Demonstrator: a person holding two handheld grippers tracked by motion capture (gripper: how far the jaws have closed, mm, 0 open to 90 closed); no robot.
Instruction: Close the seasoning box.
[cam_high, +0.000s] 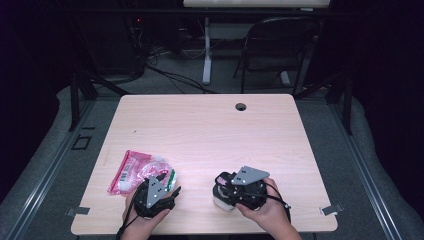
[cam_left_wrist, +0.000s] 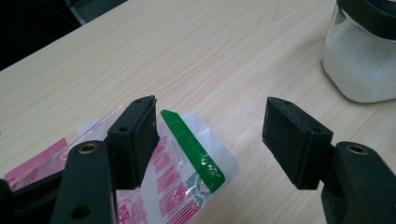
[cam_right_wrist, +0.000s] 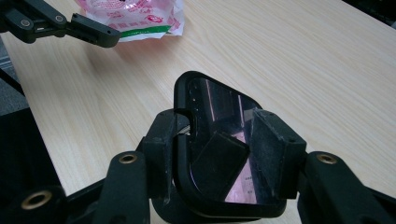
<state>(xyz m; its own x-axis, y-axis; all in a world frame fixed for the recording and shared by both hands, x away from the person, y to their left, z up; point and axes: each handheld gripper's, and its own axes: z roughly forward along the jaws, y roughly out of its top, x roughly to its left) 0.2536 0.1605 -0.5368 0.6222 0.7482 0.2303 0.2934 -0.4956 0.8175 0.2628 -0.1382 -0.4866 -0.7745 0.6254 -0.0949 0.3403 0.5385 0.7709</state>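
Landmark: the pale wood-grain tabletop (cam_high: 210, 130); every place below is given against it.
Pink-and-white plastic packet with a green stripe (cam_high: 137, 171): lies flat near the tabletop's front-left corner, its green-striped end turned toward the tabletop's middle.
Left hand-held gripper (cam_high: 169, 186): sits at the tabletop's front edge, left of centre, held in the person's left hand (cam_high: 142, 220).
Left hand-held gripper, state: jaws stand wide apart; in the left gripper view one black pad (cam_left_wrist: 140, 135) lies over the packet's (cam_left_wrist: 187, 172) edge and the other is over bare wood, so nothing is clamped.
Clear plastic jar with white contents and a black rounded-triangle lid (cam_high: 223, 196): stands at the tabletop's front edge, right of centre; in the left gripper view its frosted body (cam_left_wrist: 359, 60) rests on the wood.
Right hand-held gripper (cam_high: 224, 186): sits on the jar at the tabletop's front edge, held in the person's right hand (cam_high: 267, 210).
Right hand-held gripper, state: jaws set wide, one on either side of the glossy black lid (cam_right_wrist: 219, 154); whether the pads press on the lid I cannot tell.
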